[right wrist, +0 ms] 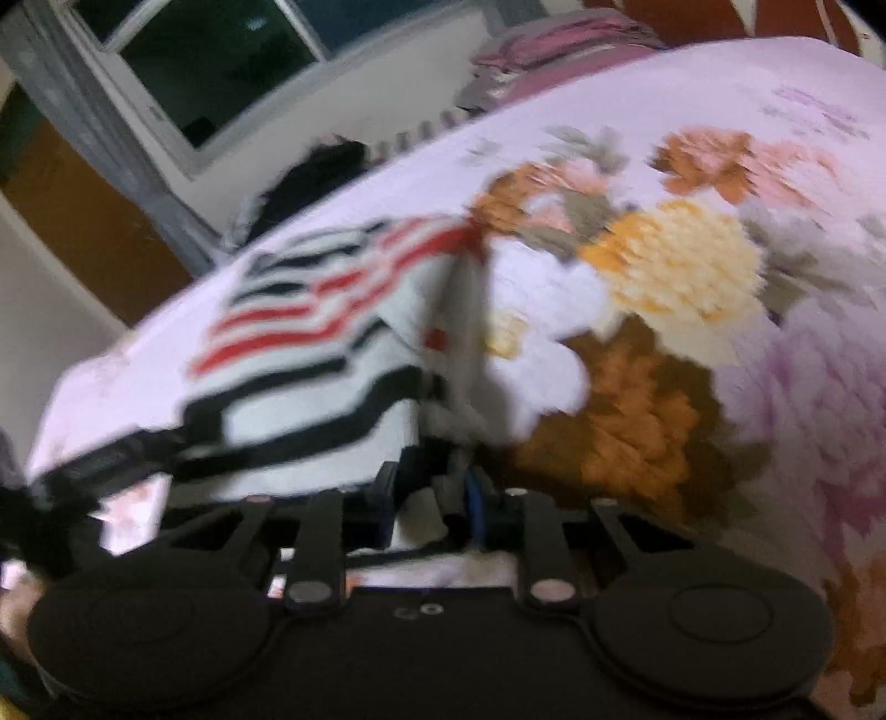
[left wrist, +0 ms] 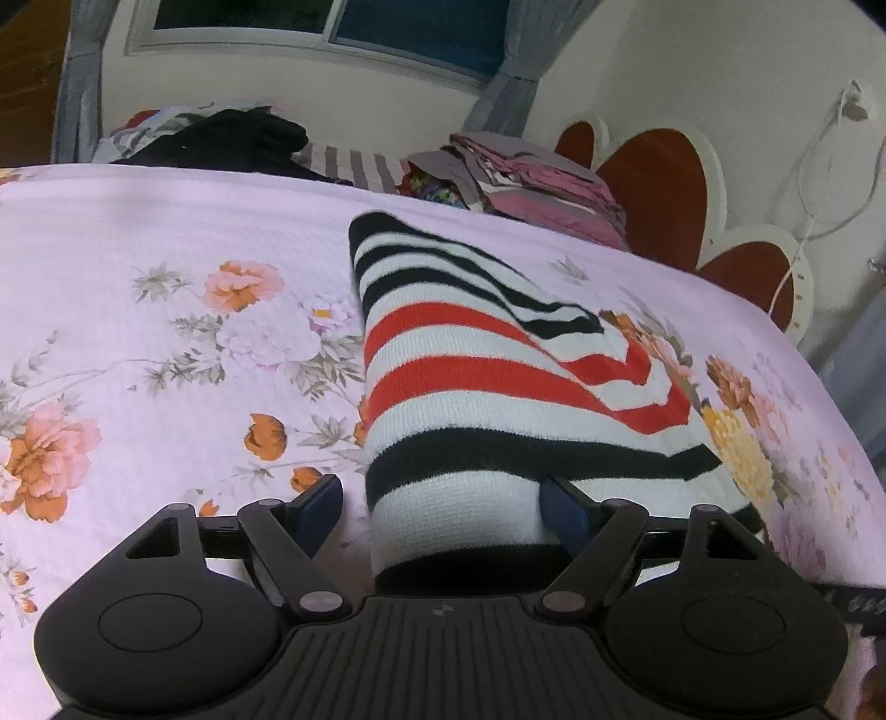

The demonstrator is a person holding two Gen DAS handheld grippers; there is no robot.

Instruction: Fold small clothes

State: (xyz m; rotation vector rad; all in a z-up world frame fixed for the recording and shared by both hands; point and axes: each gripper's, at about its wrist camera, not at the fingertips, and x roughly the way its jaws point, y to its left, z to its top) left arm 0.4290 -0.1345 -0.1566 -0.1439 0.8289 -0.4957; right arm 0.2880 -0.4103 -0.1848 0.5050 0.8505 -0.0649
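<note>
- Where it lies on the bed (left wrist: 138,221), the striped knit (left wrist: 470,376) is folded into a long band of black, white and red stripes, one flap doubled over along its right side.
- Its long axis runs from the left gripper (left wrist: 443,515) away up the bed toward the far edge; the near end passes under the gripper body.
- Left gripper: jaws spread wide, the knit's near end between them. The right finger lies against the knit's right edge; the left finger stands clear over the sheet. Nothing is clamped.
- Right gripper (right wrist: 437,498): the view is blurred; the jaws stand narrow with white knit bunched between them, and they appear to pinch its edge.
- In the right view the knit runs up and left from the fingers.
- The sheet is pale pink with orange, yellow and pink flowers.
- Along the far edge sit a dark heap (left wrist: 232,138) and stacked pink clothes (left wrist: 542,188).
- Beyond are a white and red scalloped headboard (left wrist: 664,183), a white wall, a window (left wrist: 332,22) and grey curtains.
</note>
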